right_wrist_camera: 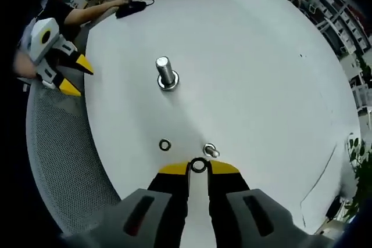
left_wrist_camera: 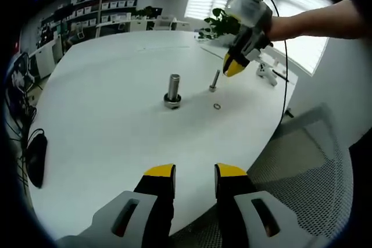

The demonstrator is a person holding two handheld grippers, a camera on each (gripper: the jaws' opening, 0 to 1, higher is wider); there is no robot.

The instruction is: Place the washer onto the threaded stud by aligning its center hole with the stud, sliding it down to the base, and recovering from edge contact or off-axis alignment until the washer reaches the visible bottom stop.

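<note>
Right gripper view: right tongs [right_wrist_camera: 199, 166] pinch washer [right_wrist_camera: 199, 166] just beside small stud [right_wrist_camera: 210, 151]; left tongs [left_wrist_camera: 195, 173] spread apart over worktop [left_wrist_camera: 104, 114].

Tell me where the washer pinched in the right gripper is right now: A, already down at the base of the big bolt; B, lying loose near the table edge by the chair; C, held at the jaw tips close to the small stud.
C: in the right gripper view the washer sits between the tips of the right gripper, just beside the small stud, far from the big bolt.
</note>
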